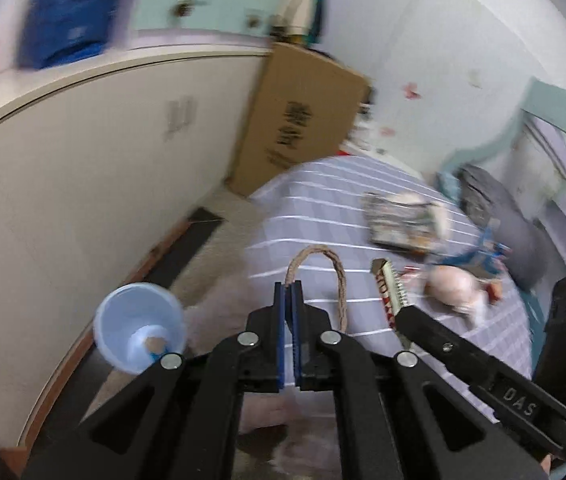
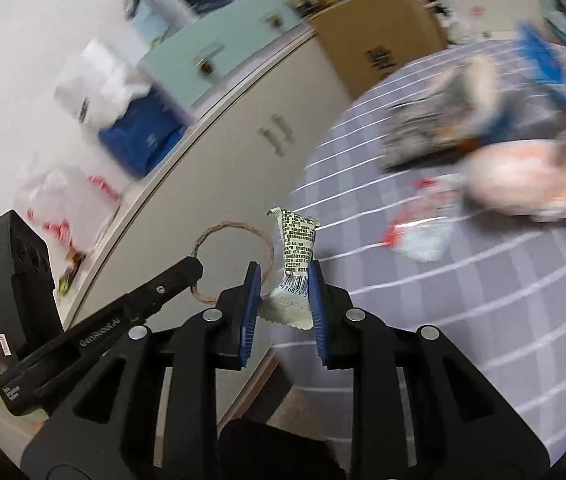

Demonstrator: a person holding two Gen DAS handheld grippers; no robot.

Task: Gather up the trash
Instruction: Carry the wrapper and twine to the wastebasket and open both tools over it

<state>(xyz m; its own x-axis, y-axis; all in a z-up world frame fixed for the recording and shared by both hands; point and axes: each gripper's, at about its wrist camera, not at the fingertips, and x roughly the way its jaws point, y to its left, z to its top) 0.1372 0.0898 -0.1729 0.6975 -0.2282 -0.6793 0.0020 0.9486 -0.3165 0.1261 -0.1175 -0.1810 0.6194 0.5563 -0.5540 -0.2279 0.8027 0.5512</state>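
- Firstly, the bed (image 1: 423, 344) with its grey checked cover fills the right side, and a cardboard box (image 1: 303, 120) leans behind it against the cream cabinet (image 1: 103, 160).
- On the cover lie a dark printed packet (image 1: 403, 220) and a pale crumpled piece (image 1: 453, 286).
- Right gripper (image 2: 285, 294) clamps a small green-white wrapper (image 2: 297, 256), above the bed edge.
- Left gripper (image 1: 290, 300) is fully closed on a loop of twine (image 1: 319, 276).

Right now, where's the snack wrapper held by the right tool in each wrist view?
Left wrist: snack wrapper right of centre, edge-on, pinched in the right tool reaching in from the lower right.
Right wrist: lower centre, upright, barcode facing the camera, between the blue pads.
Shared landmark: twine loop, just left of the wrapper in both.
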